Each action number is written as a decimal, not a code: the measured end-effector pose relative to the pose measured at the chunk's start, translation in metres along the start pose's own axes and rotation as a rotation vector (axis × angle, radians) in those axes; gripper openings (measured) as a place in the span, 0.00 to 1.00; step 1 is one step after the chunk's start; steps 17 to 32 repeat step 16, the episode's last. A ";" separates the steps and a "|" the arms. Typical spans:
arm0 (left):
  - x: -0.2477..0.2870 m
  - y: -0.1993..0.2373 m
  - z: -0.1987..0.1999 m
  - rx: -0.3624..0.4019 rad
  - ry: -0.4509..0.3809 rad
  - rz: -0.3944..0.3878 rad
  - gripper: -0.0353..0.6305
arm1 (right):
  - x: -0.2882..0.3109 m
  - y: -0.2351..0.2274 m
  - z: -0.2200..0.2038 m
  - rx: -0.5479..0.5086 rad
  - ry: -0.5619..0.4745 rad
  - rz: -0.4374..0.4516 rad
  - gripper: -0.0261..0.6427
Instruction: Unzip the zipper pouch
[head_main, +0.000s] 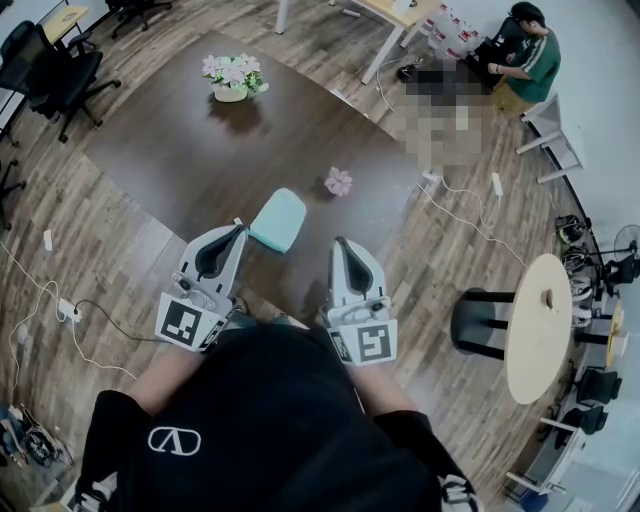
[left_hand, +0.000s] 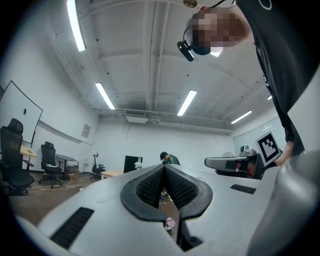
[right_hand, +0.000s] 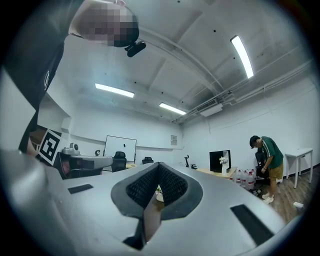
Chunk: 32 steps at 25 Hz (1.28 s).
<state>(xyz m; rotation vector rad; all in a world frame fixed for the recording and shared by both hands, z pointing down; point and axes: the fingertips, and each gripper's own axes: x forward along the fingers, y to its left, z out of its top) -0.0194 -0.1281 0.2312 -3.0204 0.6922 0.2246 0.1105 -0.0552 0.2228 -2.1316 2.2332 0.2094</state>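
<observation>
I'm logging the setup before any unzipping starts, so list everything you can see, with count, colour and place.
zipper pouch: one, teal, on the table just ahead of the grippers
table: one, dark brown, centre
loose flower: one, pink, on the table right of the pouch
flower pot: one, pink and white blooms, far end of the table
office chairs: at least two, black, far left
round table: one, light wood, right
stool: one, black, beside the round table
person: one, green shirt, far right
left gripper: one, grey, shut, empty
right gripper: one, grey, shut, empty
</observation>
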 end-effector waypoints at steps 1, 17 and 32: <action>0.000 0.001 0.000 -0.001 0.002 0.003 0.06 | 0.001 0.000 0.001 -0.001 0.000 0.002 0.04; -0.006 0.009 -0.010 -0.007 0.028 0.034 0.06 | 0.000 0.003 -0.007 -0.012 0.013 0.013 0.04; -0.006 0.009 -0.010 -0.007 0.028 0.034 0.06 | 0.000 0.003 -0.007 -0.012 0.013 0.013 0.04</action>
